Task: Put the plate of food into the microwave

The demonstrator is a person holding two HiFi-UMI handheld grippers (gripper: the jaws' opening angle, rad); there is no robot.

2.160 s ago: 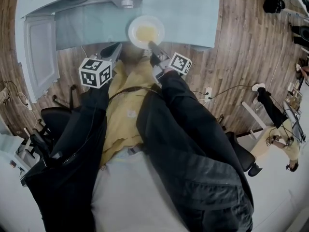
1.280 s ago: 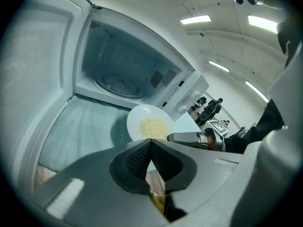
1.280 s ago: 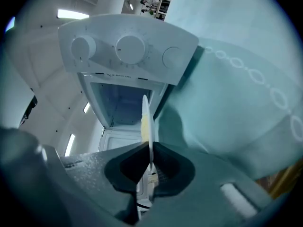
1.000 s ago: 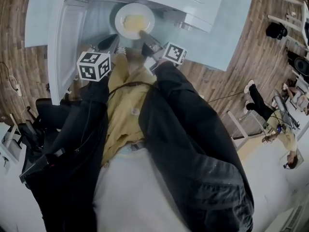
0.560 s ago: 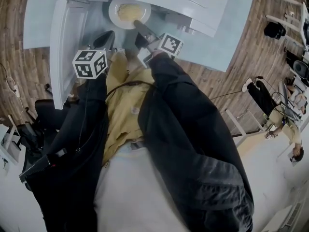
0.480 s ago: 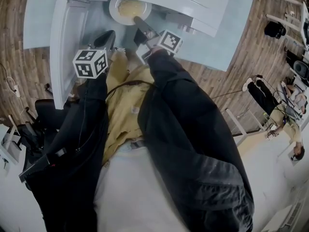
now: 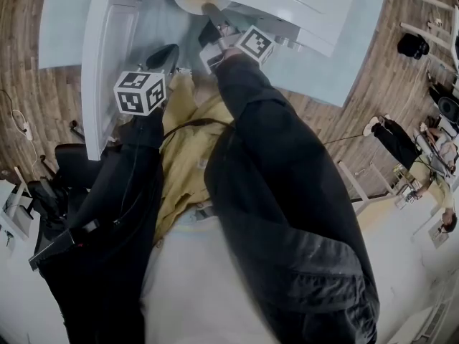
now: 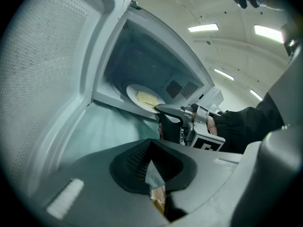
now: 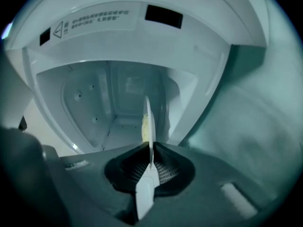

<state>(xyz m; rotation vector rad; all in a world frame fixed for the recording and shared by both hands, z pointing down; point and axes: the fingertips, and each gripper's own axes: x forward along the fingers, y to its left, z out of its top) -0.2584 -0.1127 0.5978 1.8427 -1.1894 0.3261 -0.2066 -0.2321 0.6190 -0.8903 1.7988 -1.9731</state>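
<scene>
One plate (image 8: 141, 97), held flat, rim in right gripper (image 8: 163, 111), partly inside microwave (image 8: 142, 51)

- You are holding two grippers: left gripper (image 7: 161, 54), right gripper (image 7: 211, 14).
- You are seeing two marker cubes (image 7: 140, 92), one riding on each gripper.
- You are handling one plate of food (image 8: 142, 97).
- You are facing one microwave (image 8: 142, 65) with one door (image 8: 42, 79).
</scene>
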